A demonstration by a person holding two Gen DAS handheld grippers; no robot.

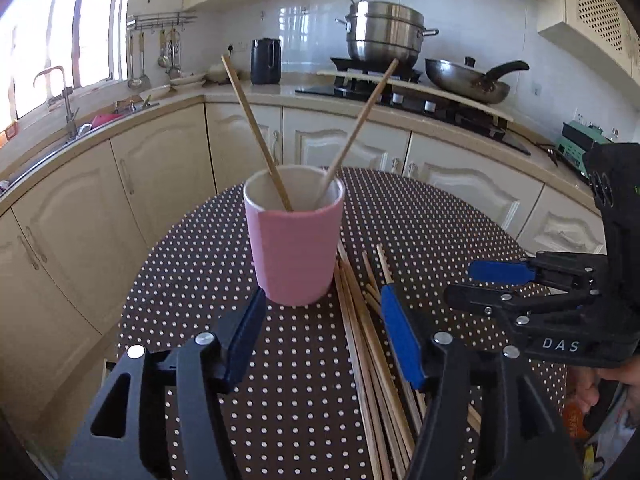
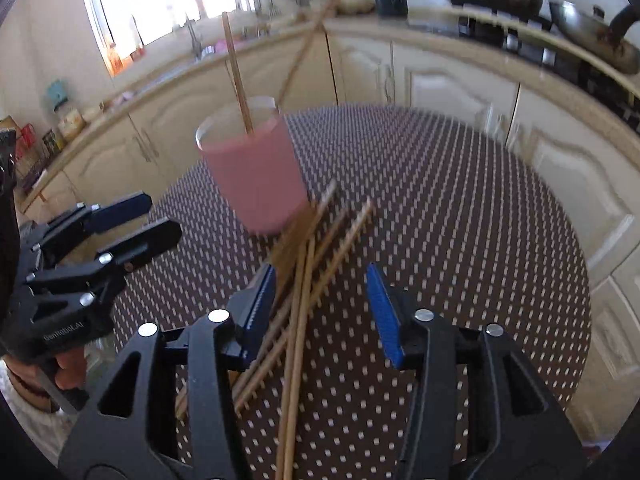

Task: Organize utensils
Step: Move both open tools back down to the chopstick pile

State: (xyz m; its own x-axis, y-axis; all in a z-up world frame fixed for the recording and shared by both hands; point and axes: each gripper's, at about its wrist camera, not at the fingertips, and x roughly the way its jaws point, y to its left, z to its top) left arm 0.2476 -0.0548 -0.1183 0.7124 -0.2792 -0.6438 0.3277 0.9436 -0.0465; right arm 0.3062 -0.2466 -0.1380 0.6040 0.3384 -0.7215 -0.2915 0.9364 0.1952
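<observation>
A pink cup (image 1: pixel 294 248) stands upright on the polka-dot table (image 1: pixel 200 280) and holds two wooden chopsticks (image 1: pixel 256 132) that lean apart. Several loose chopsticks (image 1: pixel 368 344) lie in a pile on the table just right of the cup. My left gripper (image 1: pixel 322 312) is open and empty, just short of the cup. My right gripper (image 2: pixel 322 284) is open and empty above the chopstick pile (image 2: pixel 304 280), with the cup (image 2: pixel 256 172) beyond it to the left. Each gripper shows in the other's view: the right one (image 1: pixel 472 284) and the left one (image 2: pixel 156 220).
Cream kitchen cabinets (image 1: pixel 344 144) ring the table. On the counter stand a black kettle (image 1: pixel 265 61), a steel steamer pot (image 1: pixel 384 32) and a wok (image 1: pixel 468 78) on the stove. A sink with a tap (image 1: pixel 60 96) is at the left under the window.
</observation>
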